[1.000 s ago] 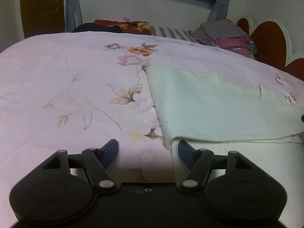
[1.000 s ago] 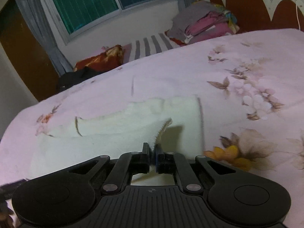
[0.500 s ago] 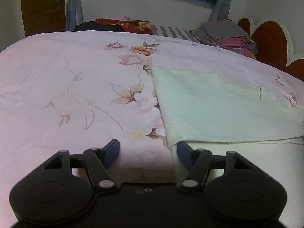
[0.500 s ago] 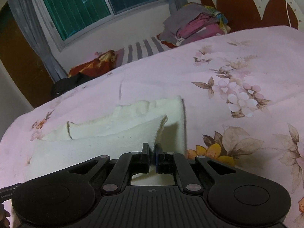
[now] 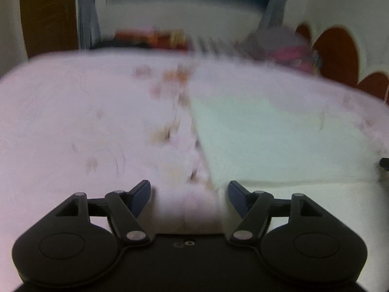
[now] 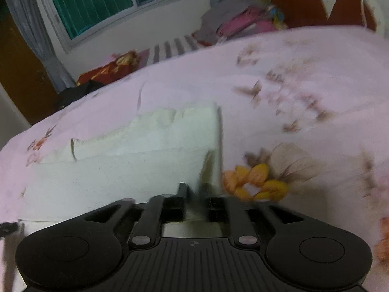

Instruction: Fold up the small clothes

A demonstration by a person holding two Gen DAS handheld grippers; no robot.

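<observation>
The left gripper [image 5: 189, 192] has its fingers spread wide, empty, low over the pink floral bedspread [image 5: 73, 121], with the cream garment [image 5: 267, 131] lying flat from 12 to 3 o'clock just past the right fingertip. The right gripper [image 6: 194, 191] shows a narrow gap between blurred fingers; whether cloth is pinched there cannot be told. The cream garment [image 6: 121, 170] spreads from 9 to 12 o'clock on the bedspread [image 6: 291, 73], folded in layers. A pile of clothes [image 6: 238, 22] sits far off at 1 o'clock. Both views are motion-blurred.
</observation>
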